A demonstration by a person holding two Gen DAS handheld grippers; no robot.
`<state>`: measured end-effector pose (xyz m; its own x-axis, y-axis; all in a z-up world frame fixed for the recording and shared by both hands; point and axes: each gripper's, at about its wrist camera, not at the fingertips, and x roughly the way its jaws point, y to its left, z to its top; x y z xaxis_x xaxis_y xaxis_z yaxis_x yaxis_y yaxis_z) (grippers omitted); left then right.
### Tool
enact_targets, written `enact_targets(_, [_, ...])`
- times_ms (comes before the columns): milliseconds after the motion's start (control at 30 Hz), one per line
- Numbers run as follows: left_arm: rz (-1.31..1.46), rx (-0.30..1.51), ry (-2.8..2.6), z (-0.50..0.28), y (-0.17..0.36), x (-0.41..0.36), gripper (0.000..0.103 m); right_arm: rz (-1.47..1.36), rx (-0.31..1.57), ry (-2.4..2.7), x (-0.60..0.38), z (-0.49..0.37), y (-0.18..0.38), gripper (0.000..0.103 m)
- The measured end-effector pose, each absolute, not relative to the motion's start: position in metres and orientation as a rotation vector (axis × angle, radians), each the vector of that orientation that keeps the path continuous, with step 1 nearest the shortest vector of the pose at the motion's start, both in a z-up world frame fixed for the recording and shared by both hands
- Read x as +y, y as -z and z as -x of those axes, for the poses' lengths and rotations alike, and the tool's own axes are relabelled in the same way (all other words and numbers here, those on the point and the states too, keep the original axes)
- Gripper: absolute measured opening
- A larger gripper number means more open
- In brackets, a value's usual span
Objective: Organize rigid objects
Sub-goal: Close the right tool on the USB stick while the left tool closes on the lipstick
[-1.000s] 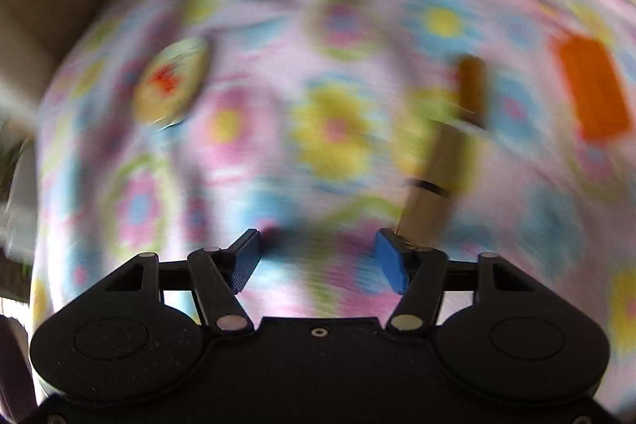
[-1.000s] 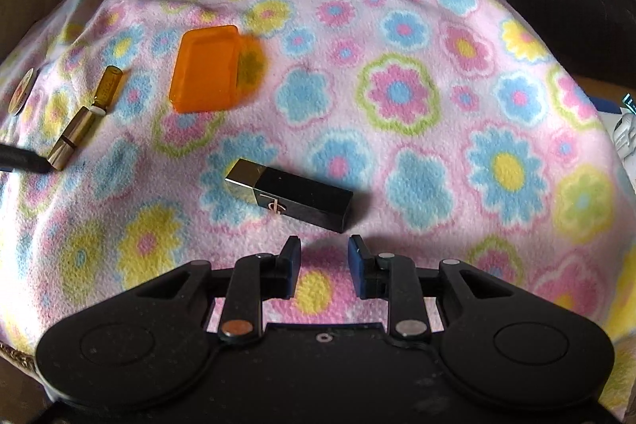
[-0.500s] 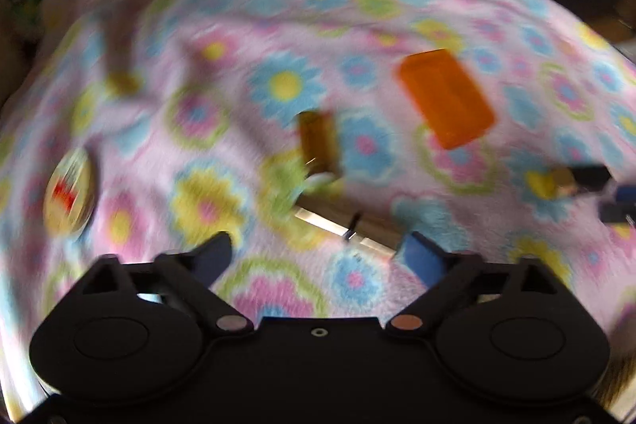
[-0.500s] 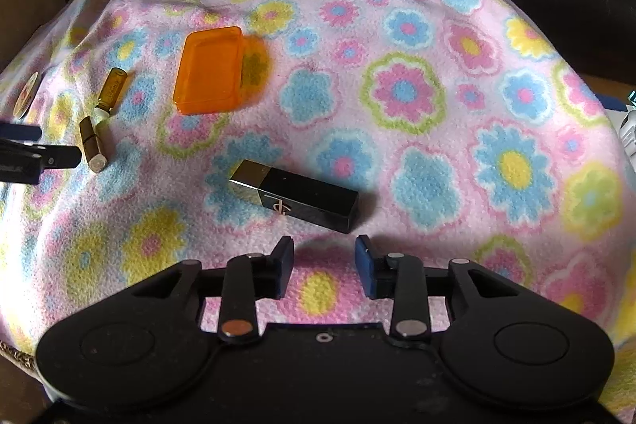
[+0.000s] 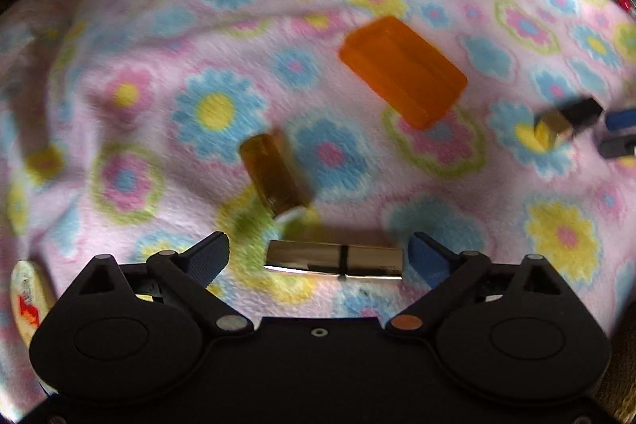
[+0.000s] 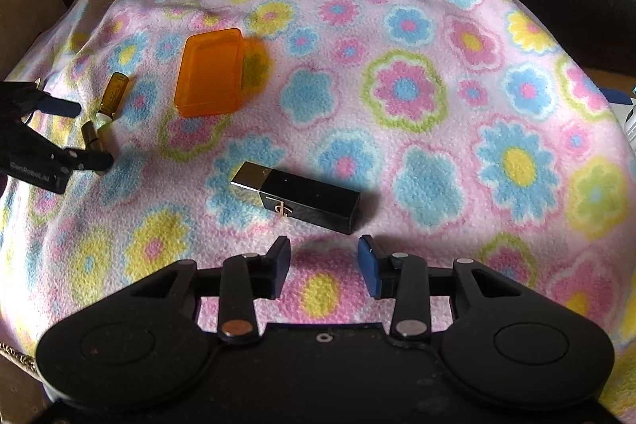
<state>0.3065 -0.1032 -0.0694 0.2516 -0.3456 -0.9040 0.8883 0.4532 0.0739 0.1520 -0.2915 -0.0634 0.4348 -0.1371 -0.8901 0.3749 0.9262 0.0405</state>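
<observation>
The left gripper (image 5: 318, 252) is spread wide, its blue pads on either side of a gold lipstick tube (image 5: 334, 261) that lies crosswise between them on the flowered blanket (image 5: 139, 66); whether the right pad touches the tube's end cannot be told, and the left pad stands clear of it. Just beyond the tube lies its amber cap (image 5: 274, 175), tilted, with a pale rim at the near end. Farther off and to the right sits a flat orange box (image 5: 401, 70). At the far right edge the black lipstick case (image 5: 568, 120) with a gold end shows, blurred. At the near left edge is a round badge (image 5: 28, 297) with red marks, too blurred to read.

The right gripper (image 6: 324, 267) is open to a middling width, empty, its pads just short of the black lipstick case (image 6: 298, 197), which lies at a slant on the blanket (image 6: 437, 26). The case bears a small gold monogram on its side that cannot be made out for certain. Far to the left, the orange box (image 6: 208, 78), the amber cap (image 6: 113, 94) and the gold tube (image 6: 93, 138) lie near the left gripper (image 6: 83, 134), whose body carries small white lettering that is hard to read.
</observation>
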Motion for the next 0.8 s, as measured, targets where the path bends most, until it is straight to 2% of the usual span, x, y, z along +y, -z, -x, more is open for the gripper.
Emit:
enact_targets(133, [-0.664,0.980,0.931,-0.306,0.074,-0.100,0.093,-0.254,1.079,0.328,-0.291,-0.153,0.062,0.041])
enact_targets(233, [-0.598,0.993,0.927,-0.306,0.074,-0.098,0.080,-0.264,1.064,0.353,-0.289,-0.157,0.056,0.060])
enact_targets(300, [-0.563,0.994,0.915,-0.304,0.073,-0.098,0.068,-0.275,1.042,0.378,-0.287,-0.164,0.052,0.078])
enact_targets(367, [-0.534,1.002,0.898,-0.303,0.071,-0.097,0.068,-0.299,1.022,0.405,-0.284,-0.174,0.048,0.093])
enact_targets(733, [-0.463,0.992,0.827,-0.295,0.069,-0.082,0.068,-0.330,1.148,0.644,-0.274,-0.223,0.074,0.093])
enact_targets(800, [-0.469,0.993,0.830,-0.296,0.070,-0.082,0.068,-0.374,1.172,0.660,-0.279,-0.221,0.082,0.084])
